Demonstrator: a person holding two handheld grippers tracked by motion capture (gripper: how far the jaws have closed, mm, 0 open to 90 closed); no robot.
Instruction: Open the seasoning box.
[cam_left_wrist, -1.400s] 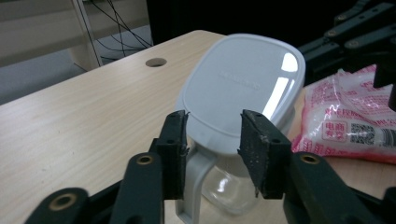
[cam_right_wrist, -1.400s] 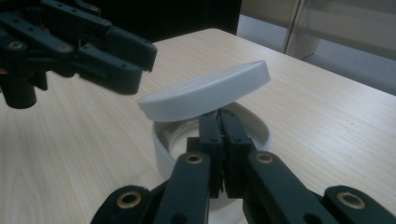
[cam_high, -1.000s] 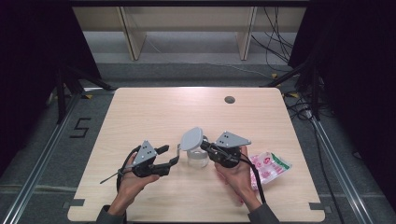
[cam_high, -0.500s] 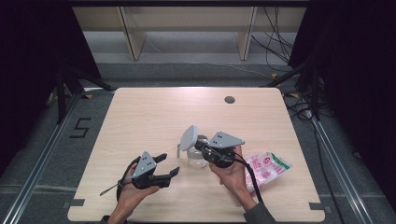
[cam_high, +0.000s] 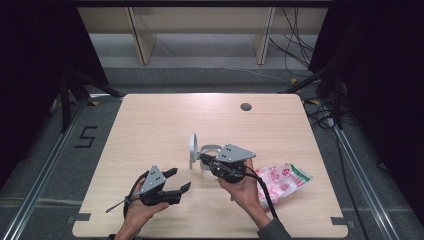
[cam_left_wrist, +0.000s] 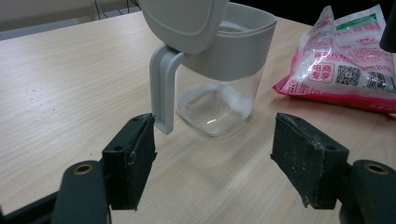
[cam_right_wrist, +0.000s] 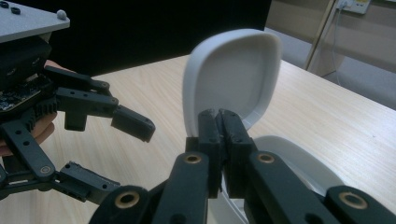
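A clear glass jar (cam_high: 204, 170) (cam_left_wrist: 219, 98) with a grey collar and handle stands mid-table with a little white powder at its bottom. Its grey flip lid (cam_high: 192, 150) (cam_left_wrist: 182, 18) (cam_right_wrist: 233, 70) stands upright and open. My right gripper (cam_high: 205, 160) (cam_right_wrist: 219, 116) is shut on the lid's lower edge, above the jar's mouth. My left gripper (cam_high: 180, 179) (cam_left_wrist: 212, 163) (cam_right_wrist: 119, 158) sits low near the front edge, pointing at the jar. Its jaws have just been opening and now stand wide with nothing between them.
A pink and white plastic bag (cam_high: 280, 180) (cam_left_wrist: 345, 60) lies to the right of the jar, behind my right hand. A round cable hole (cam_high: 245, 106) is in the table (cam_high: 150, 125) at the far side. Cables trail from both grippers toward the front edge.
My left gripper has drawn back from the jar toward the front edge and sunk, its jaws wider. The lid has swung from tilted to upright in my right gripper.
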